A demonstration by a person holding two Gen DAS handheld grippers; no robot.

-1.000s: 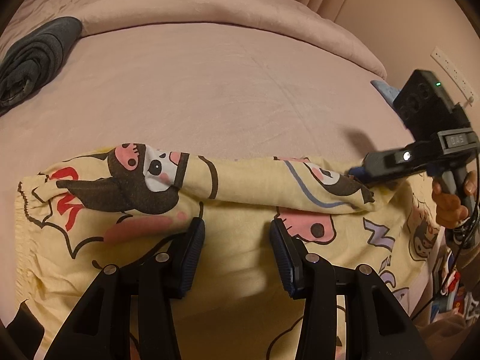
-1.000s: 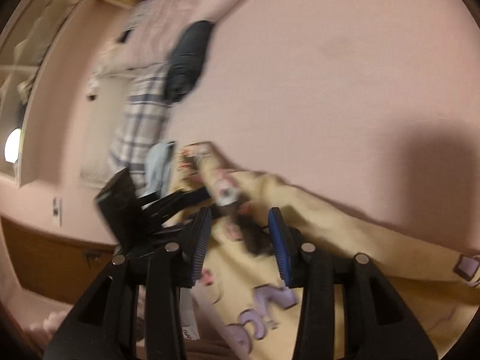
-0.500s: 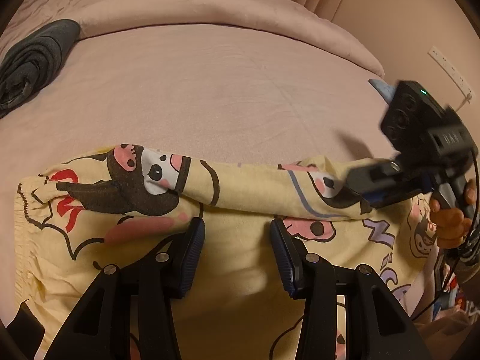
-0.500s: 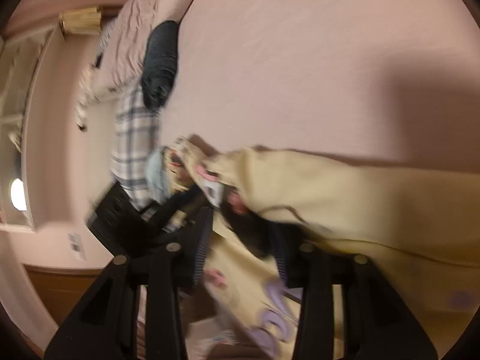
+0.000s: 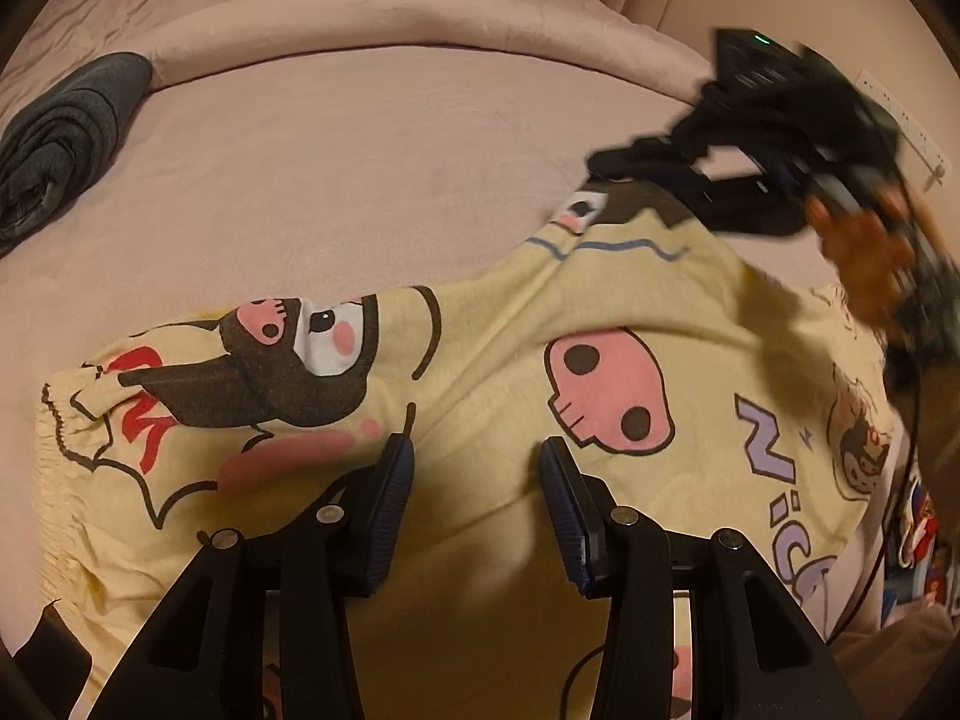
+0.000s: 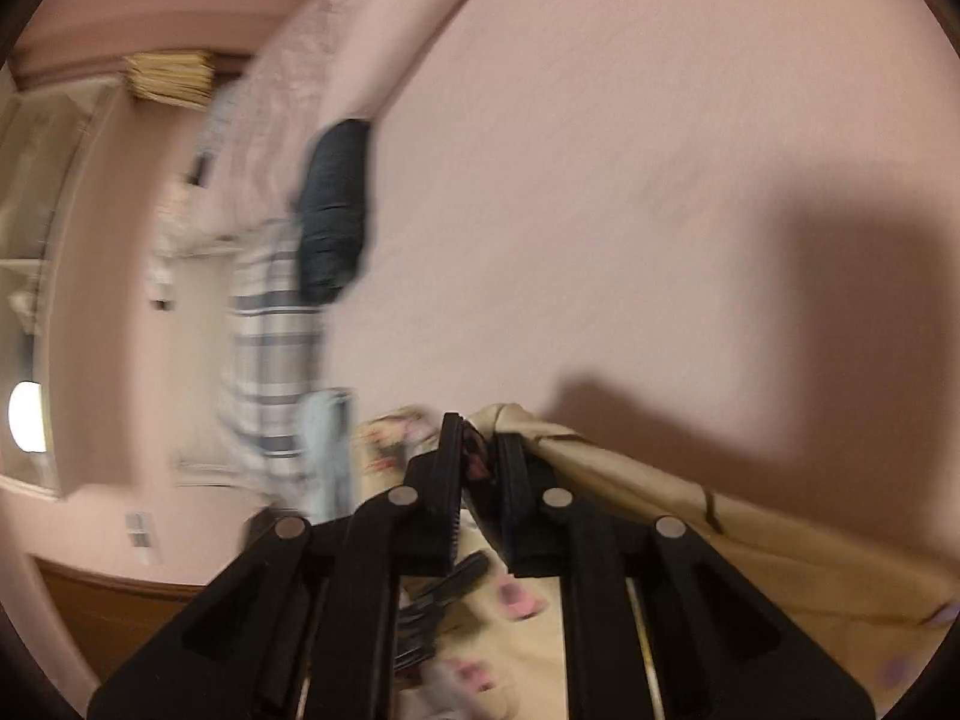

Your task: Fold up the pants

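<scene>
Yellow cartoon-print pants [image 5: 492, 360] lie across the near part of a pink bed [image 5: 360, 168]. My left gripper [image 5: 477, 480] is open and empty, its jaws just above the pants' middle. My right gripper [image 6: 480, 450] is shut on a corner of the pants [image 6: 630, 480] and lifts it off the bed. It shows blurred in the left wrist view [image 5: 606, 165] at the upper right, pulling the cloth up and away from me.
A rolled dark grey garment [image 5: 60, 132] lies at the bed's far left. A pink duvet roll [image 5: 390, 18] runs along the far edge. Plaid bedding [image 6: 264, 348] hangs beside the bed. A power strip [image 5: 900, 120] is on the right wall.
My right gripper closed on the pants' right corner and raised it up and toward the far side, unfolding the top layer. My left gripper stayed put.
</scene>
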